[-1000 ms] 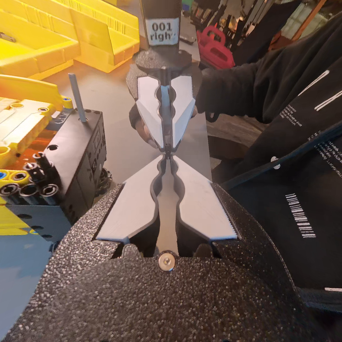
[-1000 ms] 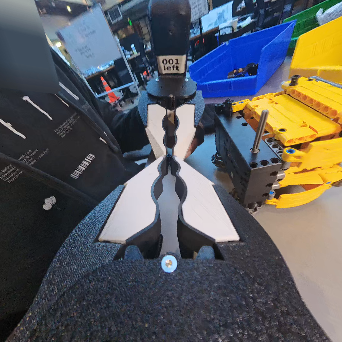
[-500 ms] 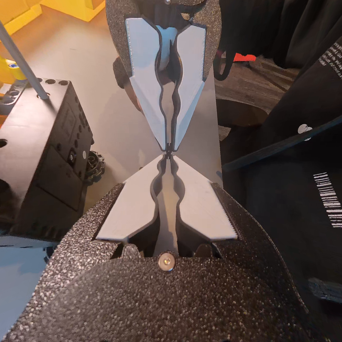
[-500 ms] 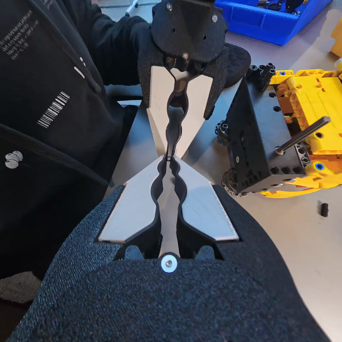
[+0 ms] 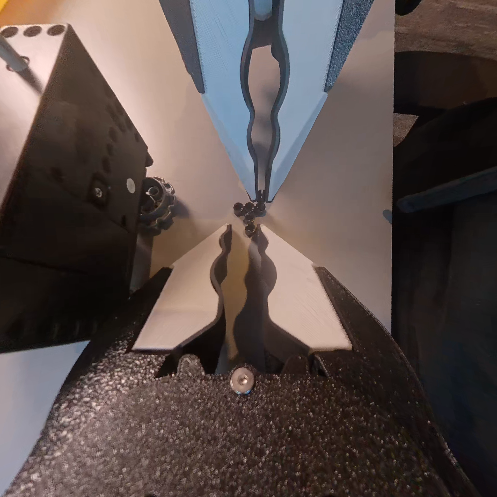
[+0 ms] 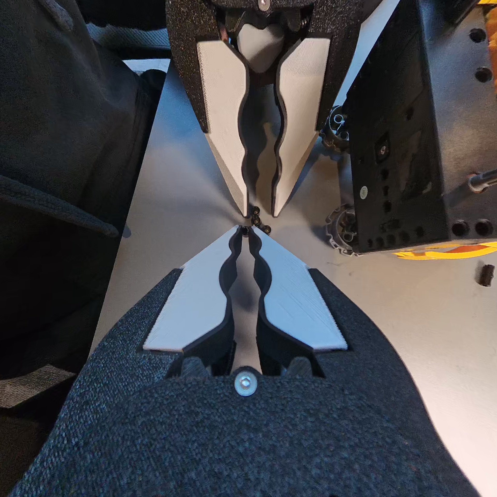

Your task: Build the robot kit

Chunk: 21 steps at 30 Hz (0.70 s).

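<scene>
The small black piece (image 5: 248,212), a T-shaped connector with round holes, sits between my two grippers, close over the counter (image 5: 336,174); I cannot tell whether it rests on it. My right gripper (image 6: 244,229) is clenched on one end of the piece, its tips pinched tight against one holed end. My left gripper (image 5: 244,228) faces it tip to tip and is released: its jaws stand a little apart, with the stem of the piece just between the tips. I cannot tell whether either finger touches it. So the piece is held from one side only.

Seen from my left gripper, a big black block (image 5: 67,161) with rows of holes stands on the counter to the left, well apart from the piece. A dark gear (image 5: 157,204) sits against its near lower corner, and a grey axle (image 5: 10,57) sticks out of its top. Seen from my right gripper, yellow parts (image 6: 441,251) show beyond the block, and a short black pin (image 6: 486,278) lies alone on the counter at the far right. The person's dark clothing (image 6: 53,134) fills the left of that view.
</scene>
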Tool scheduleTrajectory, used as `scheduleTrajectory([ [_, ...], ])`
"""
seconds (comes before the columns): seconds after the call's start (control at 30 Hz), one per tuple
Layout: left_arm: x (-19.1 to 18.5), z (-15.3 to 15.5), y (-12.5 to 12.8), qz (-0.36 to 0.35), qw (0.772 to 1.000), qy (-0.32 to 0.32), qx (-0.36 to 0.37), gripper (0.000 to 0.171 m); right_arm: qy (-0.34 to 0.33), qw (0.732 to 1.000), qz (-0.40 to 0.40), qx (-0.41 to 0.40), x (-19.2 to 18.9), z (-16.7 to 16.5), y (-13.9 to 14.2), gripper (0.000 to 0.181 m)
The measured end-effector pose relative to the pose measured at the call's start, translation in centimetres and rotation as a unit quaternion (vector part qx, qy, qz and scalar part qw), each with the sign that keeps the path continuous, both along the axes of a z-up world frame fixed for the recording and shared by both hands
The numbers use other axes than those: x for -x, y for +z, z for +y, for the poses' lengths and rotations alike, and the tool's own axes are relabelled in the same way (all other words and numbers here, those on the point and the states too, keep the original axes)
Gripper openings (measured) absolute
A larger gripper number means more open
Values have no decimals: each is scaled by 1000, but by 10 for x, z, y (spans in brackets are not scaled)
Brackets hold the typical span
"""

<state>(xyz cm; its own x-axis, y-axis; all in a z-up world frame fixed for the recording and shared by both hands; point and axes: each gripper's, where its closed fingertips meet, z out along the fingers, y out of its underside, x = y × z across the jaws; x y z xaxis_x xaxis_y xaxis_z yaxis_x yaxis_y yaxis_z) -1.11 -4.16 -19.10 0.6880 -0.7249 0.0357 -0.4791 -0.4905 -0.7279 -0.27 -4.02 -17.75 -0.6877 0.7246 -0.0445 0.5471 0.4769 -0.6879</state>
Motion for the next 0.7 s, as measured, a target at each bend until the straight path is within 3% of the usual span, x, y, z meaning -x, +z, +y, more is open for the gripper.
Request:
scheduleTrajectory([
  [0.13,-2,1,-1,2,1000,-4,-3,5,6,1000,-8,-18,0,1,0,4],
  [0.43,-2,0,-1,-6,1000,-6,0,5,61,991,-42,-111,1,-1,-1,4],
  [0.7,-2,0,-1,-18,1000,-11,9,4,97,984,-85,-119,-1,0,-3,4],
])
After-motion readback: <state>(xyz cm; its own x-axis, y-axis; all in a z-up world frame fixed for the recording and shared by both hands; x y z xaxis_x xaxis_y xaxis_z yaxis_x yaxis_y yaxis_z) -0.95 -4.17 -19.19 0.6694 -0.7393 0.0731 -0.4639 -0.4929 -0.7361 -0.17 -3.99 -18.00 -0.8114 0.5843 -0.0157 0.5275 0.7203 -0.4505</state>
